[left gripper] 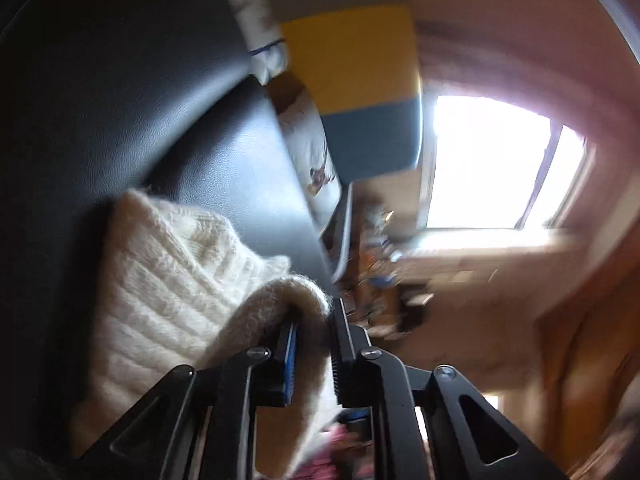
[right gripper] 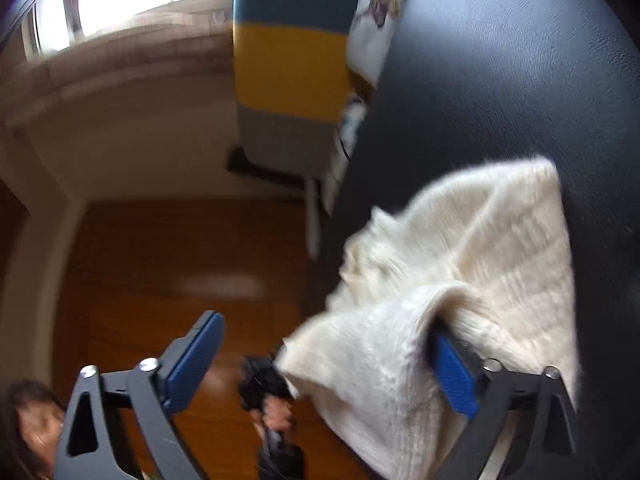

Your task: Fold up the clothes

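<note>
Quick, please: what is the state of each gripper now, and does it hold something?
Left gripper: nearly closed, white knit sweater between its fingers.
Right gripper: wide open, sweater draped over one finger, not clamped.

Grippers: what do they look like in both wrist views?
Both alike: the left gripper and right gripper have matte black angular linkage arms with triangular cut-outs and silver screw heads at the pivots. The fingers carry flat blue pads. No cables or markings visible.
</note>
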Motion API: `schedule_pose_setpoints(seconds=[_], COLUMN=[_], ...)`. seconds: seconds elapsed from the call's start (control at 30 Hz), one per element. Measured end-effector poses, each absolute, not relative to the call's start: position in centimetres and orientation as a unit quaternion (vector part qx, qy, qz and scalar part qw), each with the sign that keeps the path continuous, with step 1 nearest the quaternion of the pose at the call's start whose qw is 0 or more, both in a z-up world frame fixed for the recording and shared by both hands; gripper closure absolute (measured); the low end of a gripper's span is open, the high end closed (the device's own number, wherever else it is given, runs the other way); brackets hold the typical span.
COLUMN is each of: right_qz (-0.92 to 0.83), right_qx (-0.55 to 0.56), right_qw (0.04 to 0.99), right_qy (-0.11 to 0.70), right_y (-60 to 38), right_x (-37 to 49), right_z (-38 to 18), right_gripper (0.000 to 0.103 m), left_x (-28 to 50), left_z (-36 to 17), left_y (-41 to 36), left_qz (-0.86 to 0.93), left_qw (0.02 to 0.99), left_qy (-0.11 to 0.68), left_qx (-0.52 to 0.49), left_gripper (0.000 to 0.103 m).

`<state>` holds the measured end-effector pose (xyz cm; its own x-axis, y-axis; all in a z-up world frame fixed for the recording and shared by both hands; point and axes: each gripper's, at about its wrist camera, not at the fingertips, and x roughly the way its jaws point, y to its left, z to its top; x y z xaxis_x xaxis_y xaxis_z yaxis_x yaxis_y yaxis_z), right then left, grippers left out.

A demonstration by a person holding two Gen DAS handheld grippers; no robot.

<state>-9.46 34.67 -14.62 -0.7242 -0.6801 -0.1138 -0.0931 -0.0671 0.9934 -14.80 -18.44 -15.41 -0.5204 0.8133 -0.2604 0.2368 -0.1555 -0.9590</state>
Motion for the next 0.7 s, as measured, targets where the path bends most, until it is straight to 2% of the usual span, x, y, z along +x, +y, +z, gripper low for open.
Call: schedule_pose_setpoints(seconds=[0.1,0.2,0.37,0.43,0.5,0.7], right_qz=[-0.653,-0.628,-0.656,-0.679,-0.697,-0.713], right_qx=[0.265,0.224,0.200,0.194,0.221,0.328], right_qw=[0.178,0.171,0.215,0.194,0.157,0.194], right_qy=[-0.687,-0.725,-0.695,-0.681,-0.664,-0.588], right_y=[35.4,35.9,36.0,36.6,37.0,35.1], right_x=[-9.4,-8.5,-9.9,-10.5,-11.0,-7.8], right_z=[-15.6,-14.8,-10.3,-9.5,-9.6,-10.6], right_gripper=[0.001,0.000,0.000,0.000,0.000,0.000], left_x=[-15.6,-15.2,-16.4,-17.8,-18.3,-17.8], left_z=[-17.7,-19.2,-18.0,-17.2,-16.3,-16.5], left_y=[-19.1,-19.4,-19.0,-18.4,-18.3,-18.6], left_qz=[0.623,0.608,0.614,0.603,0.606,0.636], left_qw=[0.148,0.130,0.149,0.159,0.148,0.147], left_qy=[-0.616,-0.626,-0.611,-0.619,-0.625,-0.570], left_qx=[-0.460,-0.471,-0.477,-0.477,-0.469,-0.498], left_gripper=[0.090,0.091,0.088,0.086,0.086,0.086])
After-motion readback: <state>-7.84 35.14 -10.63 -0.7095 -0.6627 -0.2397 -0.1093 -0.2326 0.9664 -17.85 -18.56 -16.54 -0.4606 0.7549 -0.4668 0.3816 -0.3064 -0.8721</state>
